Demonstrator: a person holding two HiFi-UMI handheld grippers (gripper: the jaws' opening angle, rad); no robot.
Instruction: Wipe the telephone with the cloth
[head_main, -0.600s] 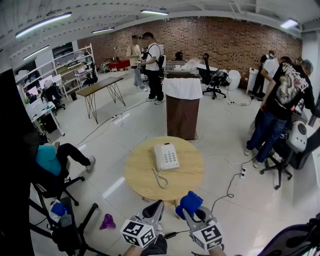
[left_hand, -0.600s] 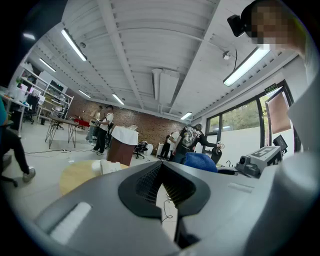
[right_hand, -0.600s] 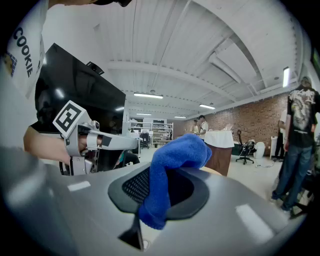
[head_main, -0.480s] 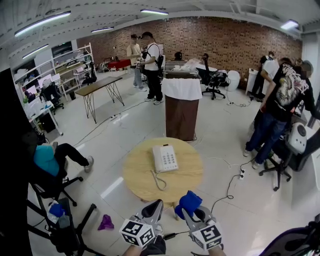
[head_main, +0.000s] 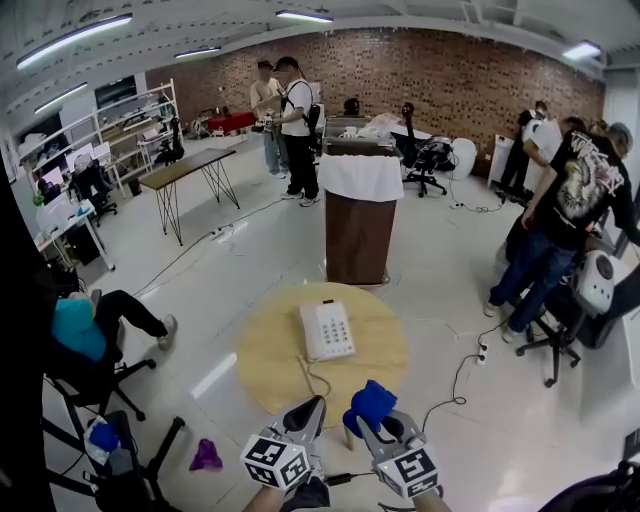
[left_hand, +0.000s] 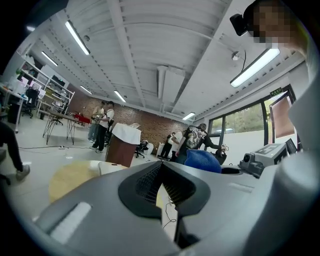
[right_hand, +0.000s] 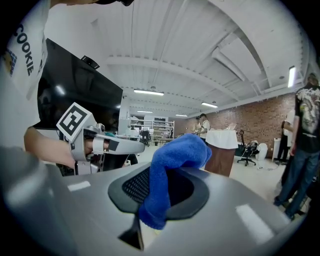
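A white push-button telephone (head_main: 327, 330) lies on a round wooden table (head_main: 270, 350), its cord (head_main: 313, 379) trailing toward me. Both grippers hover low, short of the table's near edge. My left gripper (head_main: 312, 407) is shut with nothing between its jaws, which meet in the left gripper view (left_hand: 161, 184). My right gripper (head_main: 366, 415) is shut on a blue cloth (head_main: 371, 402), which bulges out of the jaws (right_hand: 167, 172). The blue cloth (left_hand: 202, 161) also shows at right in the left gripper view, and the table (left_hand: 70, 175) at left.
A brown pedestal draped in white (head_main: 358, 215) stands beyond the table. People stand at the back (head_main: 295, 120) and right (head_main: 565, 210). Someone in teal sits at left (head_main: 85, 325). Cables and a power strip (head_main: 484, 350) cross the floor; a purple rag (head_main: 206, 456) lies at lower left.
The view has shifted slightly, so the table and telephone sit a little lower and to the left. Both grippers keep their pose, and the cloth stays held.
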